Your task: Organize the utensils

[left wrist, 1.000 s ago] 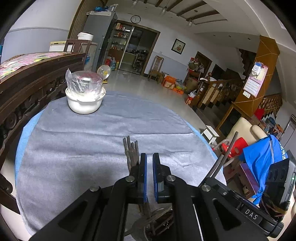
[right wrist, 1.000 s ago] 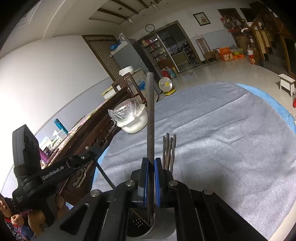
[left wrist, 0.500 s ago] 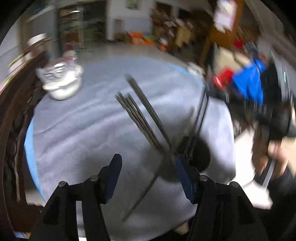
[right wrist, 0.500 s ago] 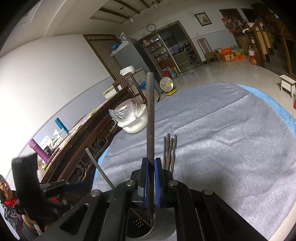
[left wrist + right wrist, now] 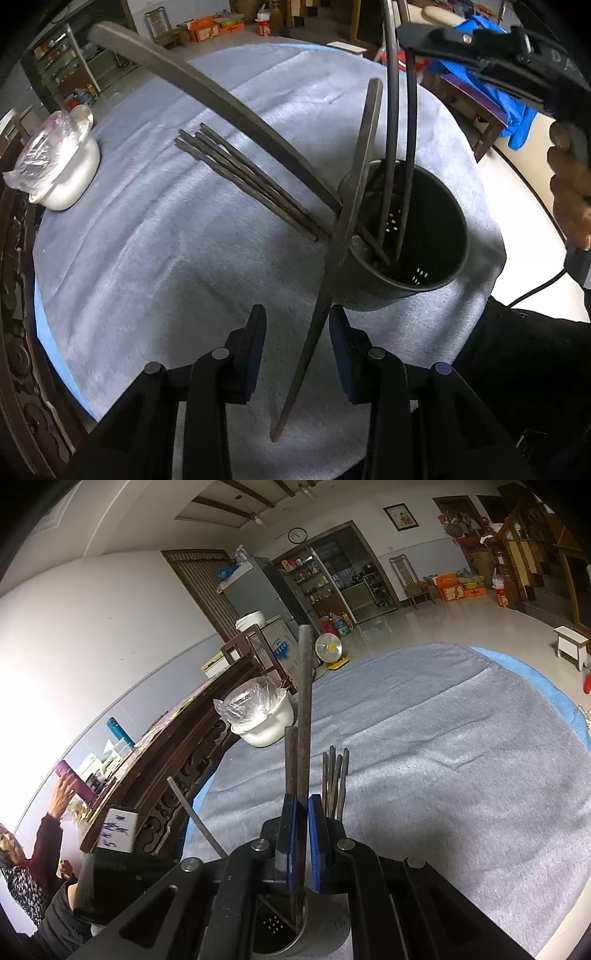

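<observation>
The right gripper [image 5: 299,808] clamps an upright dark utensil handle [image 5: 304,716]. A perforated metal holder [image 5: 291,936] sits at 6 o'clock. A white pot [image 5: 266,727] stands at 11 o'clock.

Lower ends of the utensils inside the perforated metal holder [image 5: 417,236], ahead and right of my left jaws: hidden below its rim, so I cannot tell spoons from forks. Long dark handle [image 5: 332,254] passing between my left jaws: I cannot tell whether either pad touches it. Curved handle [image 5: 207,96] ahead-left of those jaws: upper end runs out at the picture's edge. In the right wrist view, the holder's [image 5: 295,938] front is covered by my right gripper's [image 5: 300,845] body, directly beneath the jaws. Contents of the plastic-wrapped white bowl [image 5: 264,716], beyond the jaws: too glared to identify.
</observation>
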The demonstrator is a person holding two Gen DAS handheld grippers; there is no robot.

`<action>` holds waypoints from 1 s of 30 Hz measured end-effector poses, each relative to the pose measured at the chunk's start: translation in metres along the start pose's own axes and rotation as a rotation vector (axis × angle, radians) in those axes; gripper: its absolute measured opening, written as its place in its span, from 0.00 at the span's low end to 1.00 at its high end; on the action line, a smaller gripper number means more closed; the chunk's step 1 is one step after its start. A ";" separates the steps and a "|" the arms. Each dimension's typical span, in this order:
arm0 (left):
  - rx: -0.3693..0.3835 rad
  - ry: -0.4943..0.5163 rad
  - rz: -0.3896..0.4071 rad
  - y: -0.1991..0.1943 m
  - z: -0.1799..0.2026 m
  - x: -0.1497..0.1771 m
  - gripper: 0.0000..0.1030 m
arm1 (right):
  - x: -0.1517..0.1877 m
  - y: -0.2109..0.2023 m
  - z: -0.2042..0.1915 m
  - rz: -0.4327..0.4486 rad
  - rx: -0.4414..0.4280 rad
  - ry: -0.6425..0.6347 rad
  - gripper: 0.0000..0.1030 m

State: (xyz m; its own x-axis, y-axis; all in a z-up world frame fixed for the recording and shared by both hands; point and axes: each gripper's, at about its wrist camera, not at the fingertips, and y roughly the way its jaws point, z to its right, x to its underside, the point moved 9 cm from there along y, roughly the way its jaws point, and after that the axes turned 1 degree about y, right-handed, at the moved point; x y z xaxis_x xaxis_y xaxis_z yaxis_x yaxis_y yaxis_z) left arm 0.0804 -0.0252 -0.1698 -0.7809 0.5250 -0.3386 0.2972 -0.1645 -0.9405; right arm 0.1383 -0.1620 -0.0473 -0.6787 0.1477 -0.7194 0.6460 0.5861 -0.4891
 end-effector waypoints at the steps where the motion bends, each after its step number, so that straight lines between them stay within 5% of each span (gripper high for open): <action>1: 0.005 0.002 -0.002 0.001 0.001 -0.001 0.28 | 0.000 0.000 0.000 -0.001 0.000 0.001 0.07; 2: 0.011 0.005 -0.008 0.002 0.002 -0.001 0.11 | 0.000 0.001 0.000 -0.001 -0.001 0.002 0.07; 7: 0.017 -0.039 0.040 -0.006 -0.003 -0.001 0.06 | 0.002 0.001 0.001 -0.006 -0.003 0.008 0.07; 21: 0.158 -0.270 0.387 -0.108 -0.015 -0.016 0.06 | 0.004 -0.001 0.000 -0.002 -0.003 0.009 0.07; 24: 0.221 -0.371 0.522 -0.141 -0.024 -0.031 0.06 | 0.004 -0.002 -0.002 -0.001 -0.004 0.005 0.07; 30: 0.201 -0.552 0.731 -0.170 -0.035 -0.053 0.06 | 0.004 -0.004 -0.005 0.002 -0.002 -0.003 0.07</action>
State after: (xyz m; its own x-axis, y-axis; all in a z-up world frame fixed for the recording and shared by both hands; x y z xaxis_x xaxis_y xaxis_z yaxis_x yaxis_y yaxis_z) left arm 0.0900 0.0042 0.0090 -0.6033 -0.2279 -0.7643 0.7569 -0.4657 -0.4586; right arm 0.1314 -0.1602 -0.0459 -0.6761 0.1464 -0.7221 0.6469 0.5872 -0.4866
